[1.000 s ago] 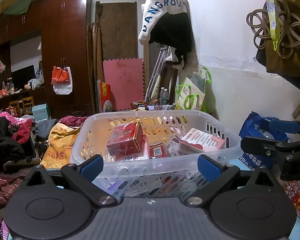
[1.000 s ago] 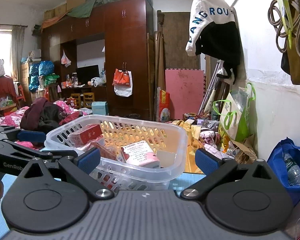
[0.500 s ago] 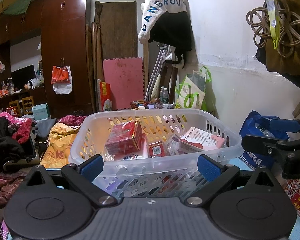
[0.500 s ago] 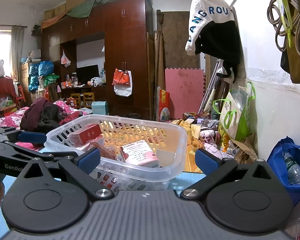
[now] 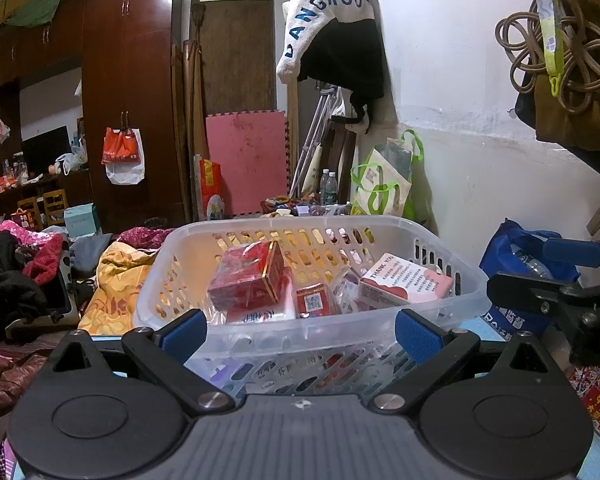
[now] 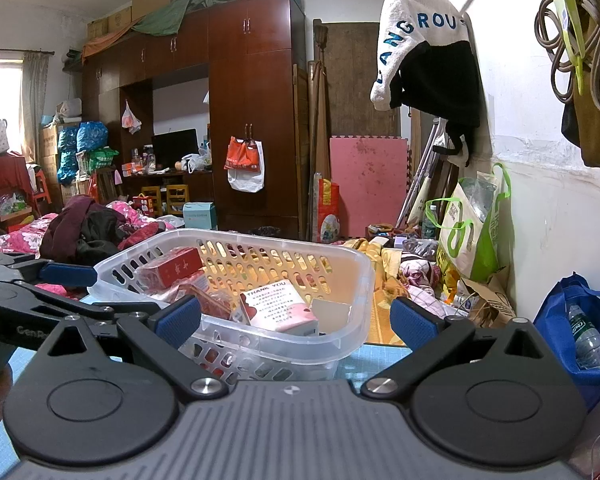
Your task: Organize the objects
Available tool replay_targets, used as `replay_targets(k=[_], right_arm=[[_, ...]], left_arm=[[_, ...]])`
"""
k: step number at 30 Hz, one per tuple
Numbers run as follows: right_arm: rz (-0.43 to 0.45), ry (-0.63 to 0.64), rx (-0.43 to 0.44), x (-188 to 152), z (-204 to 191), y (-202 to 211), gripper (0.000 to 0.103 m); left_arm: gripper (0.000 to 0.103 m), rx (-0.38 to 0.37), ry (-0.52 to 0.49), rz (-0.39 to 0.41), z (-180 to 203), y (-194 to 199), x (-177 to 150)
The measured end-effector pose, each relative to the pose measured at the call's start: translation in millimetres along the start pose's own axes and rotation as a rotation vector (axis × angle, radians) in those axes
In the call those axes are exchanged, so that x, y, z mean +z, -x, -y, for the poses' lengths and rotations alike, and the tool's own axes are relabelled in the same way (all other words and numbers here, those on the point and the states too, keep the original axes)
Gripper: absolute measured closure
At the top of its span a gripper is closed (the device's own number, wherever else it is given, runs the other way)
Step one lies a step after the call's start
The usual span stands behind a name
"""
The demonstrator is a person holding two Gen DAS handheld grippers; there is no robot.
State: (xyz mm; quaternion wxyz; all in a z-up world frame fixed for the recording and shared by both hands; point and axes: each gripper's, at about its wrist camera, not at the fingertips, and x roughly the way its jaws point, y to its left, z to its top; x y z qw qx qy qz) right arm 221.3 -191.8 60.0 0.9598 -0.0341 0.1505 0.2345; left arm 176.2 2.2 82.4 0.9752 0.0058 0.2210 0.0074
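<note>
A white perforated plastic basket (image 5: 380,228) stands right in front of me; it also shows in the right wrist view (image 6: 352,264). It holds a red box (image 5: 252,280), a pink "THANK YOU" box (image 5: 404,284) (image 6: 280,308) and several small red packets. My left gripper (image 5: 300,332) is open and empty, close to the basket's near wall. My right gripper (image 6: 296,320) is open and empty, facing the basket's right end. Each gripper shows in the other's view, the right one (image 5: 552,276) at the right edge and the left one (image 6: 48,280) at the left edge.
A blue bag with a water bottle (image 6: 580,328) sits at the right by the white wall. A green-handled bag (image 6: 468,232), a yellow cloth (image 5: 116,288) and heaped clothes (image 6: 88,232) lie around the basket. A wardrobe (image 6: 252,120) stands behind. The surface under the basket is light blue (image 6: 380,356).
Almost nothing has changed. The basket sits slightly closer and more to the left in the left wrist view. Both grippers stay open.
</note>
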Motion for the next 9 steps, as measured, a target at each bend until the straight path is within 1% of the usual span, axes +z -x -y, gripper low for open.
replay_targets(k=[4,7,9], right_arm=[[-0.016,0.016,-0.020,3,-3,-7,0.000],[-0.028,0.018,-0.026,3,-5,-11,0.000],[-0.032,0.016,-0.027,1,-5,-11,0.000]], left_arm=[[0.002,0.015,0.013,-0.012,-1,-9,10],[0.002,-0.001,0.035,-0.021,-2,-11,12],[0.002,-0.005,0.030,-0.017,0,-8,10]])
